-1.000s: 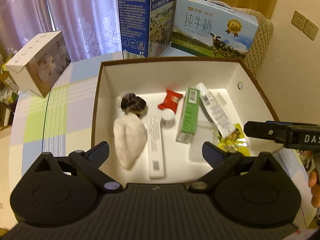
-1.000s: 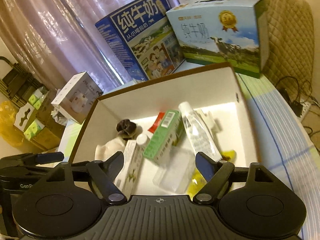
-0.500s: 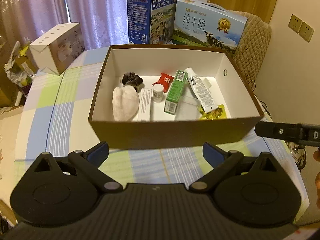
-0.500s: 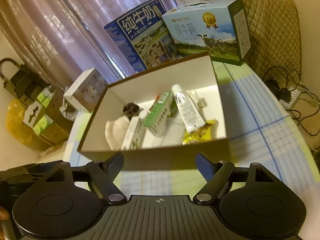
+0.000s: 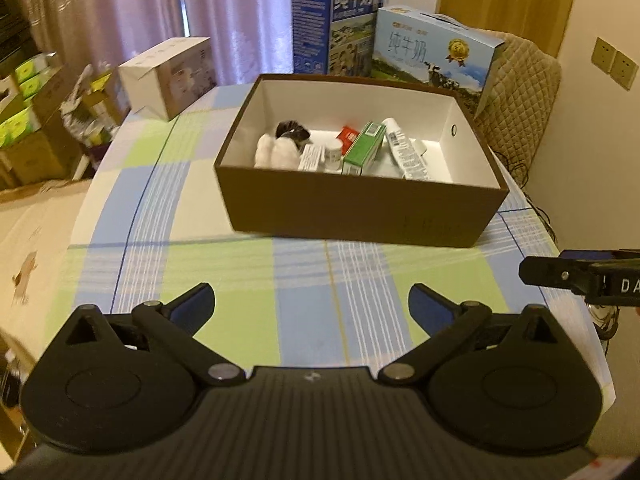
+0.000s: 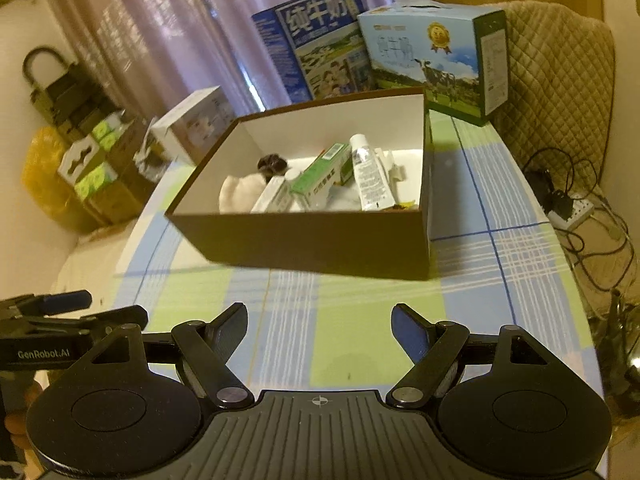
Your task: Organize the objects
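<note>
A brown cardboard box (image 5: 360, 212) (image 6: 312, 240) with a white inside stands on the checked tablecloth (image 5: 224, 268). In it lie a white cloth (image 5: 272, 150), a dark scrunchie (image 5: 292, 131), a green carton (image 5: 362, 148) (image 6: 320, 174), a white tube (image 5: 406, 154) (image 6: 368, 174), a red packet (image 5: 347, 135) and a small white jar (image 5: 331, 152). My left gripper (image 5: 311, 306) hovers open over the cloth, well short of the box, with nothing between its fingers. My right gripper (image 6: 319, 320) is open too, empty, to the right of the left one.
Two milk cartons (image 5: 336, 28) (image 5: 432, 56) stand behind the box, a white carton (image 5: 172, 76) at the table's far left. A quilted chair (image 5: 520, 92) is at the right, cables and a power strip (image 6: 572, 208) on the floor. Boxes (image 6: 92, 168) are stacked at the left.
Both grippers have pulled back from over the box toward the table's near side. The box now looks smaller and farther off. Both stay open.
</note>
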The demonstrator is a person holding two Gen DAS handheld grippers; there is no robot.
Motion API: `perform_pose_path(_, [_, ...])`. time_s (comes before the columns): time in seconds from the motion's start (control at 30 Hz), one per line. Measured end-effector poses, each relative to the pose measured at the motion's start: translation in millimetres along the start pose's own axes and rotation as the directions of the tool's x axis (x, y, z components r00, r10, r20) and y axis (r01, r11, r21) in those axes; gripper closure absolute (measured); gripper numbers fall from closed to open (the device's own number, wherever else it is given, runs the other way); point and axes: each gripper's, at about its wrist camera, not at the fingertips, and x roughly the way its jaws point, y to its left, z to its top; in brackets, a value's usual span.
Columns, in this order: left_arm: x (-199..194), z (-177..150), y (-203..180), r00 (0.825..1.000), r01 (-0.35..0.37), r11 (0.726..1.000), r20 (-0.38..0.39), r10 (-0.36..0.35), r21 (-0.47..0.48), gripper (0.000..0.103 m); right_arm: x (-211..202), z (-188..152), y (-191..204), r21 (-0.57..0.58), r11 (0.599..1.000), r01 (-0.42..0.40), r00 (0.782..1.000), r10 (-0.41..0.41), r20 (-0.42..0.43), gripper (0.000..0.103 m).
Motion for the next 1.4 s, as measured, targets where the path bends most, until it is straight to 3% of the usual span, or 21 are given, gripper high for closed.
perform_pose_path(0.3, [-29,-29,-2,1.000,-0.026,0.998,-0.004,0.025,-0.054,0.001,-15,-24,11,-0.073,0.997,-0.020,0.999,0.017,-0.033,0.027])
perform_pose_path(0.57, [-39,-42,5,1.000,0.004,0.999,-0.021,-0.005,-0.040,0.001,-24,-40,29,-0.086,0.996,-0.007,1.000,0.005,-0.025,0.027])
perform_pose_path(1.4, [-45,-43,48,0.998,0.063,0.998,-0.032,-0.062,0.026,0.001,-18,-57,85,-0.066,0.995,0.072,0.997,-0.073,-0.021,0.027])
